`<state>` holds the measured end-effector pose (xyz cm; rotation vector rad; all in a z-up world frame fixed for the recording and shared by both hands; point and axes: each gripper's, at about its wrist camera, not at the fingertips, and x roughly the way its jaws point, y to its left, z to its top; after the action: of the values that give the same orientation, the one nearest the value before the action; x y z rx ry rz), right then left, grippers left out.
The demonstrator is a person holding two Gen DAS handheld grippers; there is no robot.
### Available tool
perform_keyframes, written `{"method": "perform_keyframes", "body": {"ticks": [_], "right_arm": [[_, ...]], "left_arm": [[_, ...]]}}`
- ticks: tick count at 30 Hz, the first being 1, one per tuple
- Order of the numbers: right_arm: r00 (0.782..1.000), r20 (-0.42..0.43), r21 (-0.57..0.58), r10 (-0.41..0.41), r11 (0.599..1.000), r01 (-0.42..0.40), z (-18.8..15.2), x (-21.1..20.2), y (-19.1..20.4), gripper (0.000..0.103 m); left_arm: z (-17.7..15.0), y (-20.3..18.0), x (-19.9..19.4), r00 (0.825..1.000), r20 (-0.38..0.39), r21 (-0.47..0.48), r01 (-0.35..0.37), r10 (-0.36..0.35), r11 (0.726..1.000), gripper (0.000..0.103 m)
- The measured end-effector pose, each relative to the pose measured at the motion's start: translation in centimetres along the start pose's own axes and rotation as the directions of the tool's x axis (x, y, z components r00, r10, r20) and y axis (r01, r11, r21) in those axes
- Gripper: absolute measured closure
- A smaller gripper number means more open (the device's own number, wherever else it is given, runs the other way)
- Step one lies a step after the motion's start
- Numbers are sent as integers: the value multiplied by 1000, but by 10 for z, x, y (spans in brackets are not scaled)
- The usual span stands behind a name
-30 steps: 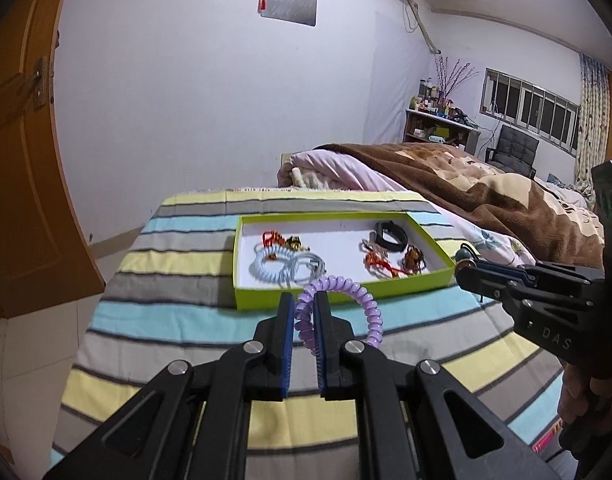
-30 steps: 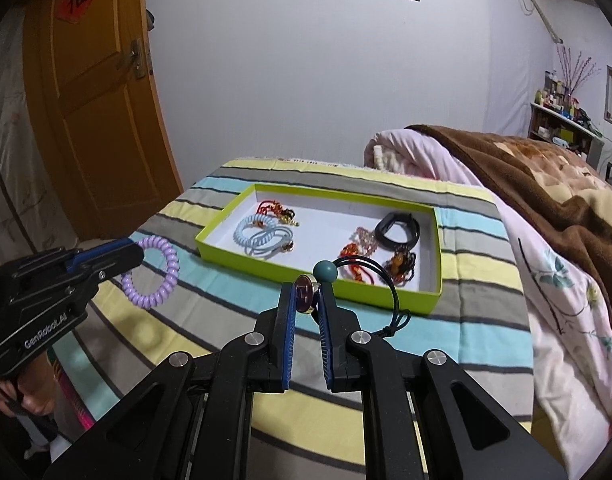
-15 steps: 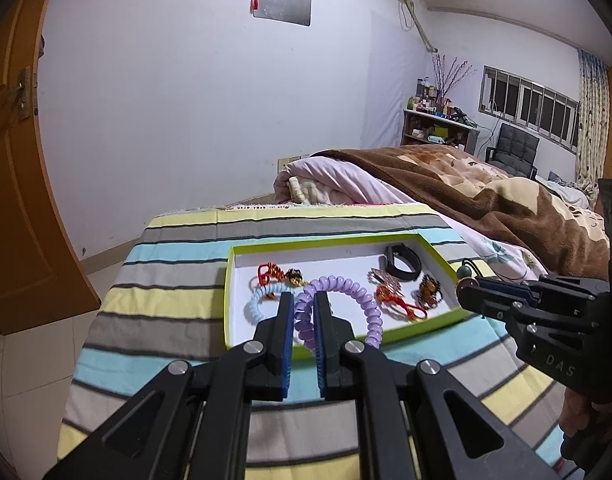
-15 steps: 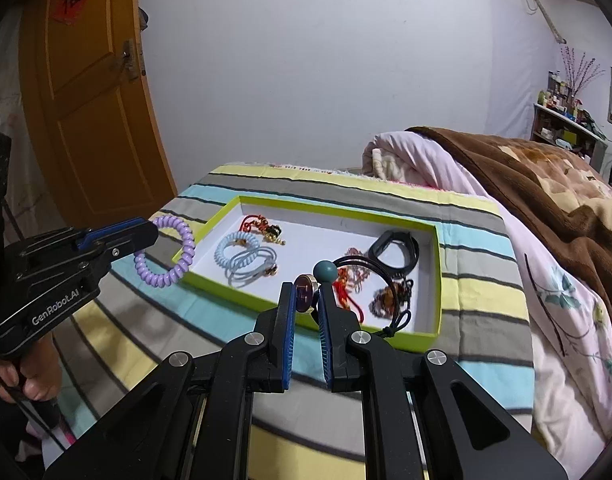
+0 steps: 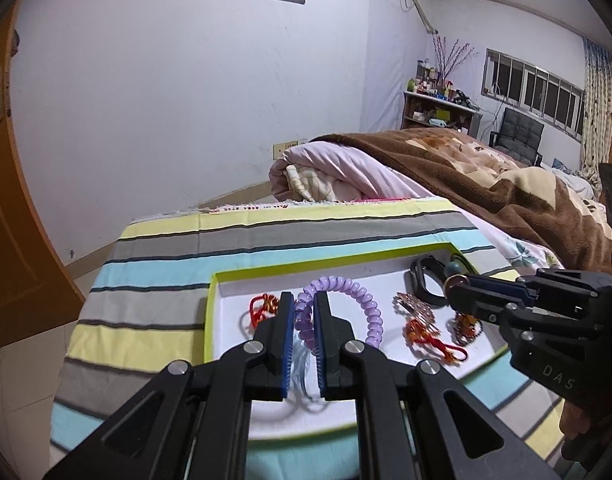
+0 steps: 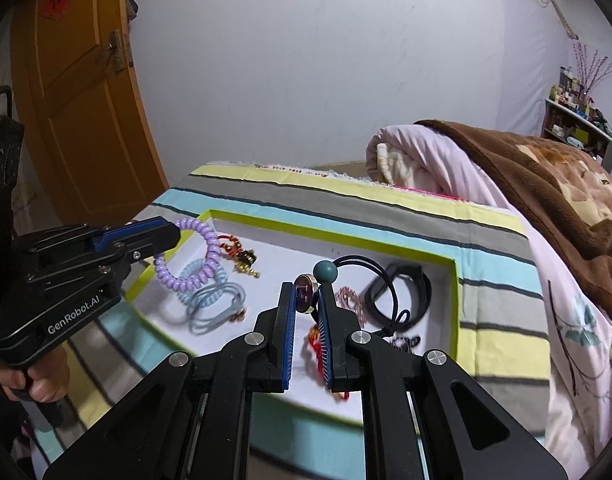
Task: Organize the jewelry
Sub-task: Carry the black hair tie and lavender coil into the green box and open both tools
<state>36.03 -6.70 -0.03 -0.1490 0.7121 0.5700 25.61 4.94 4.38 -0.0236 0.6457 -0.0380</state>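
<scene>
A green-rimmed white tray (image 5: 213,304) (image 6: 454,292) lies on the striped cloth and holds several pieces of jewelry. My left gripper (image 5: 303,302) (image 6: 173,236) is shut on a purple spiral hair tie (image 5: 362,296) (image 6: 209,256) and hangs over the tray's left part. My right gripper (image 6: 308,294) (image 5: 454,286) is shut on a black cord hair tie (image 6: 386,280) by its round purple charm, beside a teal bead (image 6: 325,270), over the tray's middle. In the tray lie a light blue spiral tie (image 6: 201,280), red knotted charms (image 5: 422,332) and a black band (image 6: 406,292).
The striped cloth (image 5: 153,248) covers a table that ends at the left, with tiled floor and an orange door (image 6: 77,92) beyond. A pink quilt and a brown blanket (image 5: 486,176) lie on the bed to the right. A hand (image 6: 33,384) holds the left gripper's handle.
Both grippers have moved forward from short of the tray's near rim to over the tray, each still holding its hair tie. The tray now looks nearer and larger in both views.
</scene>
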Motion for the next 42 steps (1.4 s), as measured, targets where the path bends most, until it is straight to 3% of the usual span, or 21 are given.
{"method": "perform_keyframes", "body": {"ticks": [11,24,29,33,36,39,42], "right_arm": [[996,-87,40,11,999,-7,12,55,-23,92],[986,-164,72,17,997,-6,13,88,-31,92],[985,-170,67,4,998,7,12,88,-30,90],[986,-164,70,7,998,5,11,85,-29,80],[988,-153,71,6,997,5,11,80,-27,80],[991,-137,69,5,998,5,10,69,-24,80],[993,-119,68,3,998,6,8,56,-20,80]], "left_arm": [[0,9,45,997,-83,-16,-4,3,1000,93],[1,10,73,987,-163,-32,9,-15,999,93],[-2,13,77,984,-177,-39,8,-15,999,93],[-3,14,75,984,-177,-45,9,-17,999,92],[-2,16,68,986,-163,-56,10,-19,998,91],[-1,18,59,989,-148,-61,8,-17,998,83],[-2,20,45,991,-132,-69,5,-14,998,83]]}}
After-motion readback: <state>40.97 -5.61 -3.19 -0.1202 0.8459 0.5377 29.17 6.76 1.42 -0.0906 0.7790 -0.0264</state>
